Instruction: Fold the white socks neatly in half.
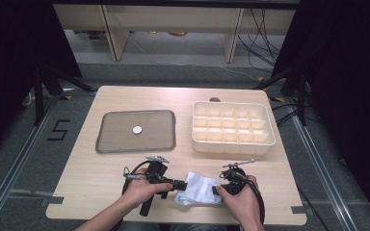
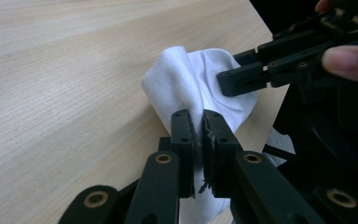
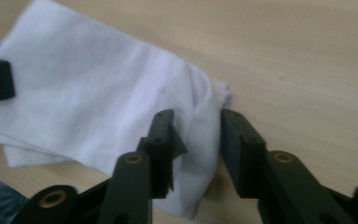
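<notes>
White cloth (image 1: pixel 198 189) lies crosswise between both hands: left gripper (image 2: pixel 199 135) clamped on its near fold, right gripper (image 3: pixel 196 140) apart, straddling the opposite end.

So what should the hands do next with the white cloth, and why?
Probably close the right gripper on the white cloth. Its fingers stand apart around a fold, while the left gripper already pinches the other end, so then both could lift it.

Soft white cloth (image 1: pixel 198 189); matt wood-grain table (image 1: pixel 91 173)
</notes>
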Motion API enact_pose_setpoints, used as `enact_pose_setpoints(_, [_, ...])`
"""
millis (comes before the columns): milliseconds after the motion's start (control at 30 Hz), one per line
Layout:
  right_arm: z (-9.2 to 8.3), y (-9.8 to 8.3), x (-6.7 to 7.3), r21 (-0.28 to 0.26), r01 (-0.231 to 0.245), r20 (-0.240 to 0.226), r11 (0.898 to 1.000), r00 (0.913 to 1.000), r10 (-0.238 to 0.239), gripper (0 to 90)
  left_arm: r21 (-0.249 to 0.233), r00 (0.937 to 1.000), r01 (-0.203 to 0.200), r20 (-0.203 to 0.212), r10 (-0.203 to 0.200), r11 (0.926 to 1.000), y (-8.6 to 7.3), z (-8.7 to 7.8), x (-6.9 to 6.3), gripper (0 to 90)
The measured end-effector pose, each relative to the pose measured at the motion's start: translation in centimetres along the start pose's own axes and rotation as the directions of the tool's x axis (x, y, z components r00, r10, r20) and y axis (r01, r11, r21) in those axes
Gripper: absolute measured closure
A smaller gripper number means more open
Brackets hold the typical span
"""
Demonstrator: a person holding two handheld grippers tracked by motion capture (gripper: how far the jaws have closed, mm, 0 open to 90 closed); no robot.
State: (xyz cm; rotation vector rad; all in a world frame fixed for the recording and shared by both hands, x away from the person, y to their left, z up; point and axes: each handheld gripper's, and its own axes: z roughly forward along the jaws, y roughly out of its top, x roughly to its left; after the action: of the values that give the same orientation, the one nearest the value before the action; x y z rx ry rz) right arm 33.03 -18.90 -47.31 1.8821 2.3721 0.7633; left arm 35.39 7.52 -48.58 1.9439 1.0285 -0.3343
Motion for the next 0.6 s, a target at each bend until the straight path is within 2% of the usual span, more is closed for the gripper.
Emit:
enact_pose_setpoints(67, [-0.8, 0.2, 0.1, -0.039, 0.006, 0.016, 0.999, 0.9999, -0.005, 61.6, -0.003, 1.0, 0.0, -0.002, 0.0, 1.0, 0.0, 0.0, 0.1, 83.3])
enact_pose_setpoints(100, [-1.3, 0.4, 0.4, -0.062, -0.012, 0.021, 0.998, 0.9997, 0.013, 61.6, 0.004, 1.0, -0.002, -0.007, 0.002, 1.0, 0.0, 0.0, 0.1, 83.3])
enact_pose_setpoints(133, [-1.8, 0.5, 0.4, -0.083, 0.014, 0.025, 0.996, 0.9996, -0.012, 63.4, 0.007, 0.9999, -0.004, -0.009, 0.004, 1.0, 0.0, 0.0, 0.1, 83.3])
enact_pose_setpoints(167, [-2.3, 0.6, 0.4, -0.109, 0.057, 0.005, 0.992, 0.9983, -0.057, 66.7, 0.01, 0.9999, -0.007, -0.013, 0.007, 0.9999, 0.0, 0.0, 0.1, 83.3])
enact_pose_setpoints(233, [-2.7, 0.8, 1.1, -0.122, 0.106, 0.003, 0.987, 0.9944, -0.106, 75.7, 0.009, 0.9999, -0.008, -0.013, 0.008, 0.9999, 0.0, 0.0, 0.1, 83.4])
enact_pose_setpoints(267, [-2.6, 0.9, 1.3, -0.119, 0.121, 0.0, 0.986, 0.9926, -0.121, 78.6, 0.008, 0.9999, -0.009, -0.013, 0.009, 0.9999, -0.1, 0.0, 0.1, 83.3])
enact_pose_setpoints(300, [-2.4, 0.9, 1.8, -0.108, 0.131, -0.023, 0.985, 0.9907, -0.134, 82.9, -0.017, 1.0, -0.008, 0.0, 0.008, 0.9998, -0.2, 0.2, 0.1, 83.4])
enact_pose_setpoints(333, [-2.4, 0.9, 1.8, -0.108, 0.131, -0.023, 0.985, 0.9907, -0.134, 82.9, -0.017, 1.0, -0.008, 0.0, 0.008, 0.9998, -0.2, 0.2, 0.1, 83.4])
enact_pose_setpoints(367, [-1.5, 1.0, 2.6, -0.073, 0.15, -0.051, 0.986, 0.9867, -0.154, 88.0, -0.013, 0.9999, -0.012, -0.003, 0.012, 0.9998, -0.2, 0.1, 0.1, 83.4])
enact_pose_setpoints(400, [-1.1, 1.0, 2.7, -0.065, 0.171, -0.058, 0.983, 0.9829, -0.175, 89.1, -0.012, 0.9999, -0.014, 0.002, 0.014, 0.9998, -0.1, 0.1, 0.1, 83.5])
enact_pose_setpoints(500, [0.1, 1.1, 3.2, -0.02, 0.164, -0.071, 0.986, 0.9837, -0.165, 90.0, -0.012, 0.9998, -0.019, -0.004, 0.019, 0.9998, -0.1, 0.1, 0.0, 83.6])
enact_pose_setpoints(600, [0.9, 1.2, 3.2, -0.01, 0.165, -0.073, 0.986, 0.9835, -0.165, 90.0, 0.001, 0.9996, -0.026, -0.007, 0.026, 0.9997, 0.0, 0.0, -0.1, 83.8])
